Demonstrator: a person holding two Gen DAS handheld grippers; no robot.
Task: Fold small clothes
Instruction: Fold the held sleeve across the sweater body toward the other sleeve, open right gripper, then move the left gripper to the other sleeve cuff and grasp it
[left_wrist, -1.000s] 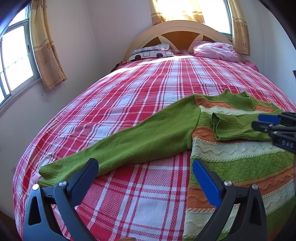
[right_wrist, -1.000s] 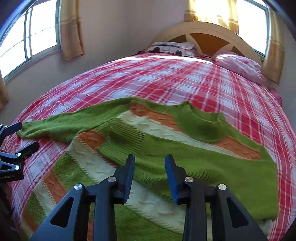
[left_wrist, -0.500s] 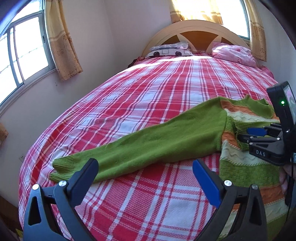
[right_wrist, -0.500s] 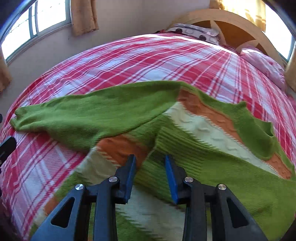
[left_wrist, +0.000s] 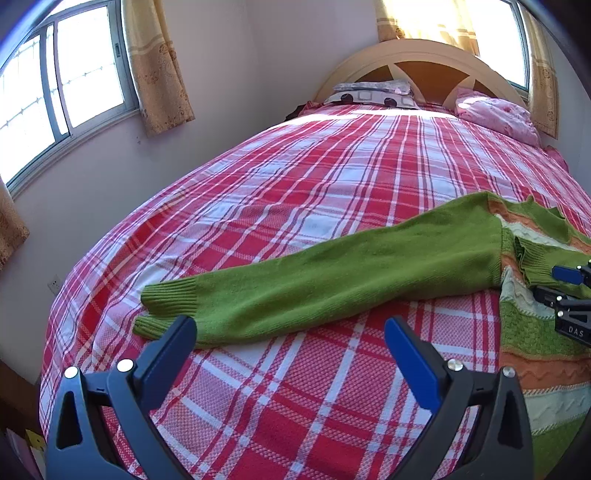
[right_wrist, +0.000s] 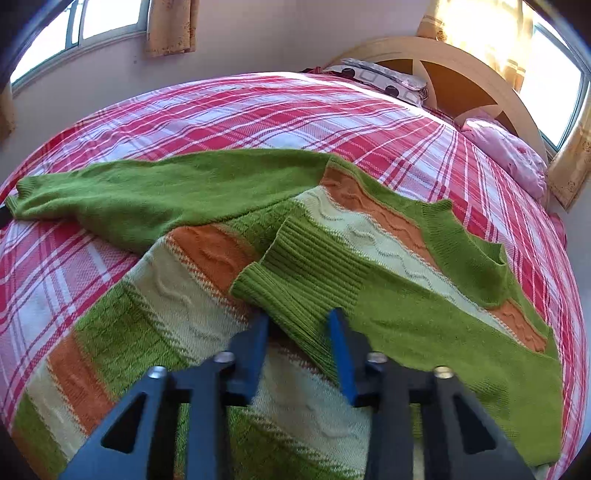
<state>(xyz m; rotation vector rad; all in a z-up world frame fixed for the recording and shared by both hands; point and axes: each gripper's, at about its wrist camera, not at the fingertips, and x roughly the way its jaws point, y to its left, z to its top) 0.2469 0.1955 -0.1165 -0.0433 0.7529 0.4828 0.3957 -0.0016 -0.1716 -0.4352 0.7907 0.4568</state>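
Green knit fills much of both wrist views: a small striped sweater (right_wrist: 354, 258) lies flat on a bed covered by a red and white plaid sheet (left_wrist: 332, 177).

Starting at the left, a window (left_wrist: 55, 96) with tan curtains (left_wrist: 159, 62) lets daylight onto a pale wall. Below it, in the left wrist view, the left gripper (left_wrist: 290, 341) hovers over the plaid with its two blue-padded fingers (left_wrist: 410, 358) spread wide apart and nothing between them. The tip of its left-side finger sits just in front of the ribbed cuff (left_wrist: 168, 295) of the sweater's long plain green sleeve (left_wrist: 332, 277). That sleeve stretches flat across the sheet, running rightward to the sweater's body.

Moving right, the body shows bands of green, orange and cream. The other sleeve (right_wrist: 406, 317) is folded across the chest, its ribbed cuff end pointing left. In the right wrist view, the right gripper (right_wrist: 297, 319) is low over that folded cuff, its jaws closing with the ribbed edge lying between them; whether the pads already pinch the knit cannot be told. The same gripper shows at the right edge of the left wrist view.

Farther back and right stand a curved wooden headboard (left_wrist: 424, 62), a patterned grey pillow (left_wrist: 373, 92) and a pink pillow (left_wrist: 498, 114).
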